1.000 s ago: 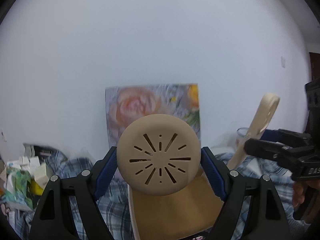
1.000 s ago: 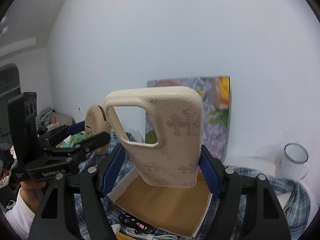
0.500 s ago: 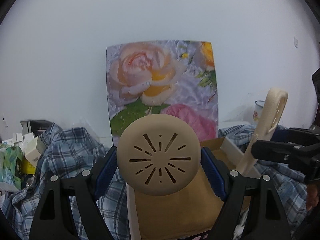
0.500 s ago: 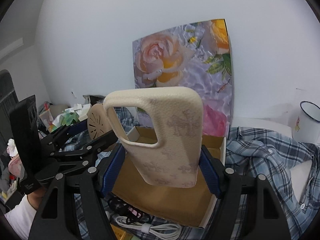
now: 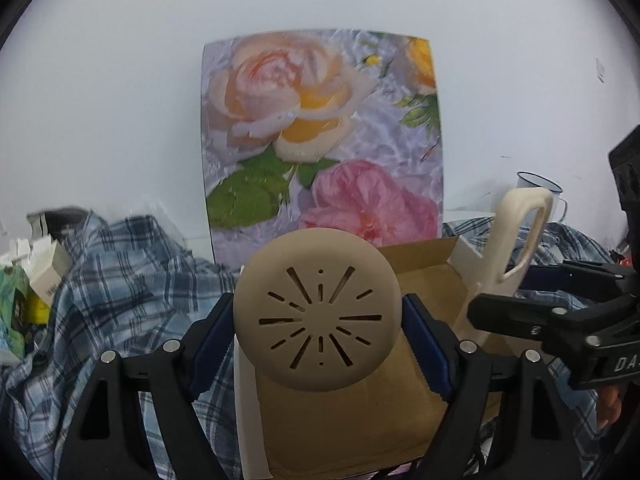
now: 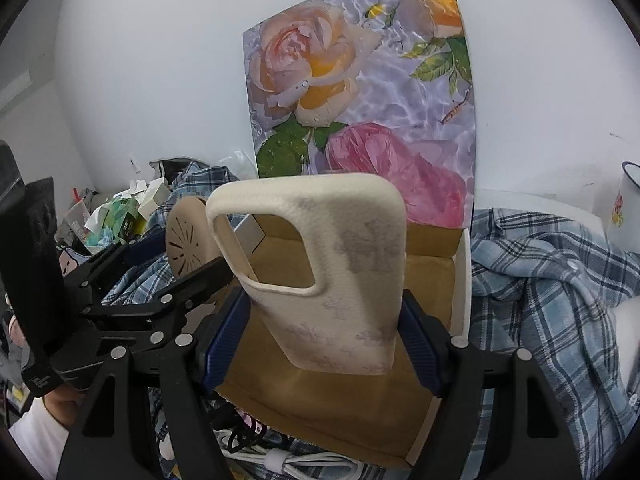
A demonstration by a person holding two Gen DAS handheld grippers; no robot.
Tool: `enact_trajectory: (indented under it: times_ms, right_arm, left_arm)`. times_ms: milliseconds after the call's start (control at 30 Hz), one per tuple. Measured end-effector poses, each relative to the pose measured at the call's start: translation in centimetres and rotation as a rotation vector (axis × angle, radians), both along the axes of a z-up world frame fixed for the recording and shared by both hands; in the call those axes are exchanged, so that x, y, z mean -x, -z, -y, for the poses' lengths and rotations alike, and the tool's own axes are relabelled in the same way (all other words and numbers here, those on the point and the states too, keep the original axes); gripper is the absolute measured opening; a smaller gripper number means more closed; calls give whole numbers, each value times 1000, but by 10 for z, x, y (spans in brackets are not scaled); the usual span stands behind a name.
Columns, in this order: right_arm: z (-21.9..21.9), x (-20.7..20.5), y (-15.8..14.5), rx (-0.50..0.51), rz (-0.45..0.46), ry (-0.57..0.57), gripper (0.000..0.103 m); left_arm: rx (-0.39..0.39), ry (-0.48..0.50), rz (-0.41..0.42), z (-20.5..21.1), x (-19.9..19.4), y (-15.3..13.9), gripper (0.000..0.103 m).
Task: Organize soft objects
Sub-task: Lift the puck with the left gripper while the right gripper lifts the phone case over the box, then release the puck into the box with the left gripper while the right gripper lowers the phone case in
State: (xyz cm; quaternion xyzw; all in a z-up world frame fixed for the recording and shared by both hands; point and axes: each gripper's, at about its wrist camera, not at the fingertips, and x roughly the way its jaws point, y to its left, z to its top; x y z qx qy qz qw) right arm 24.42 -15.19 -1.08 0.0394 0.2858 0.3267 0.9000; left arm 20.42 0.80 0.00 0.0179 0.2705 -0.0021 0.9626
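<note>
My left gripper (image 5: 318,336) is shut on a round beige silicone disc (image 5: 318,308) with radial slots, held upright over the near left part of a shallow cardboard box (image 5: 424,280). My right gripper (image 6: 324,336) is shut on a cream phone case (image 6: 332,280) with a faint grey pattern, its camera cutout at the top left. The case hangs above the brown floor of the box (image 6: 436,292). From the left wrist view the case (image 5: 516,240) shows edge-on at the right; from the right wrist view the disc (image 6: 188,240) shows at the left.
A flower-print board (image 5: 320,140) leans on the white wall behind the box. A blue plaid shirt (image 6: 540,280) lies around the box on both sides. An enamel mug (image 6: 628,212) stands at the far right. Small cartons (image 5: 36,276) pile at the left; white cables (image 6: 304,460) lie in front.
Both grippers have come down and tilted toward the box with their objects still held. The flower board and box now fill more of both views.
</note>
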Motion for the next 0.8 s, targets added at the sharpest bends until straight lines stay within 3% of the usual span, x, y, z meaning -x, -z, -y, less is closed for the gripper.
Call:
enact_trajectory:
  times_ms: [233,267,300,367,500,800]
  right_arm:
    - [0,-10,7,-17,-20,-12,76]
    - [0,-12,8,-27,-36,-14,83]
    - [2,-13,10,-33,-45,-1,95]
    - [4,-12,10,-21,-39,21,103]
    - [9,-7,7,-12,-7,35,103]
    - [13,-6,6,-3,13,68,103]
  left_arm:
    - [-21,-3,-40,0,-7,9,86]
    - [-25,-4,-39,1,-7,9,86]
    - [-28,-3,-31,2,-6,9,93]
    - [-24,3,2,2,-2,5,103]
    - [-22,-5,57,1,5,-3,103]
    - [17,-27,51,-8,4,-4,103]
